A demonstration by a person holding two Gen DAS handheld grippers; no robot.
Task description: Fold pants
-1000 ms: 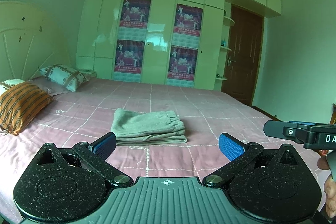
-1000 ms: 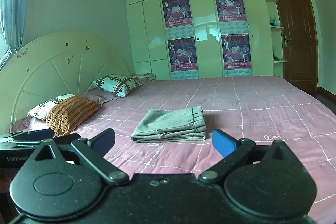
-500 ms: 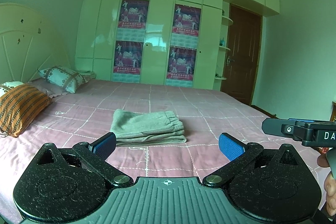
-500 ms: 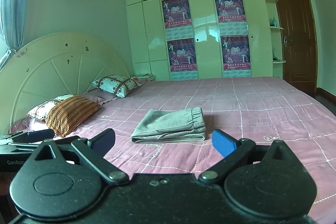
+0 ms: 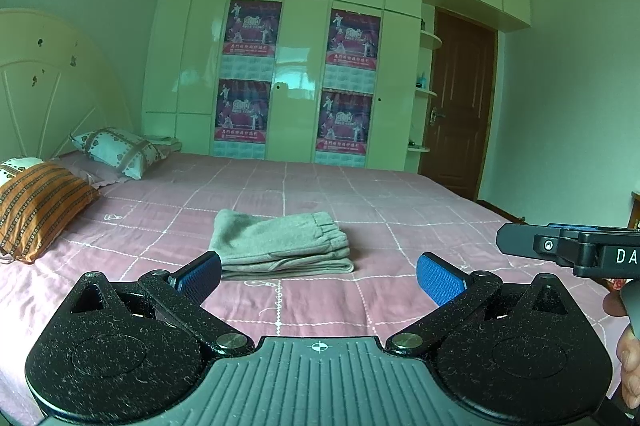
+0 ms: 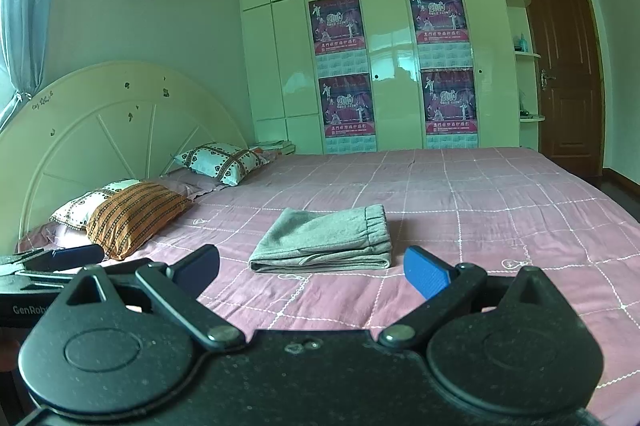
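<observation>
Sitting neatly in the middle of the bed (image 5: 400,226), the pants (image 5: 280,242) are a tidy grey stack, elastic waistband on the right side of the pile, folded layers showing along the near edge. The left gripper (image 5: 318,276) hangs back from the bundle, its blue-padded fingers (image 5: 438,276) spread wide and released, nothing between them. Same story on the other side: the right gripper (image 6: 312,270) hovers short of the pants (image 6: 324,240), fingers (image 6: 424,272) apart and empty. Each tool shows at the edge of the other's view. Off toward the headboard (image 6: 100,130) lie an orange striped pillow (image 6: 134,216) and a patterned pillow (image 6: 220,160), well apart from the stack. Behind the bed stands a pale wardrobe (image 5: 300,66) carrying four posters (image 5: 250,28).
</observation>
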